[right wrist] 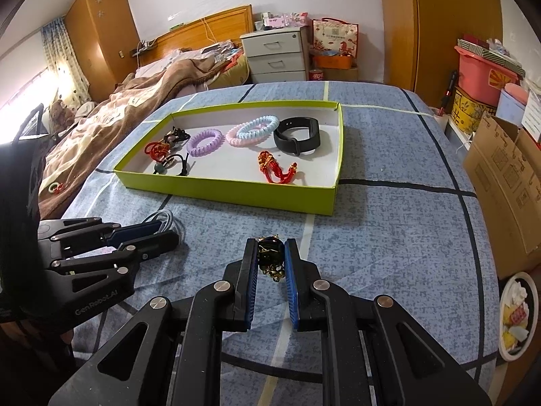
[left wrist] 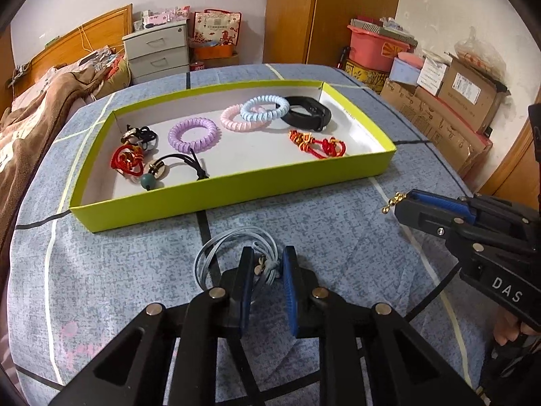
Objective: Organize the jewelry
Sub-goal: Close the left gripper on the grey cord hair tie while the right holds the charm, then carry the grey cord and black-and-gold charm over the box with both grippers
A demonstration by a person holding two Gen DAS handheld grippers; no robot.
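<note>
A: From the left wrist, what are the left tongs [left wrist: 267,264] doing?

B: They are clamping together on a grey cord bracelet [left wrist: 216,253] that is lying on the blue patterned bedspread [left wrist: 101,287], just near of the lime-green tray [left wrist: 236,189]. At the right, the right tongs [left wrist: 402,203] are gripping a piece with gold beads [left wrist: 392,203] hanging out at the tip.

A: And inside the tray?

B: A purple coil hair tie [left wrist: 192,134], pink [left wrist: 236,118] and light-blue [left wrist: 265,108] ones overlapping, a black watch band [left wrist: 307,113] far right, and a red knotted bracelet [left wrist: 318,143].

A: From the right wrist?

B: The right tongs [right wrist: 270,257] are pinching a dark bead bracelet with a gold chain [right wrist: 270,253] above the bedspread [right wrist: 389,237]. The left tongs [right wrist: 165,233] are sitting at the left, closed over the grey cord bracelet [right wrist: 162,220]; the tray [right wrist: 236,196] is lying farther off.
</note>
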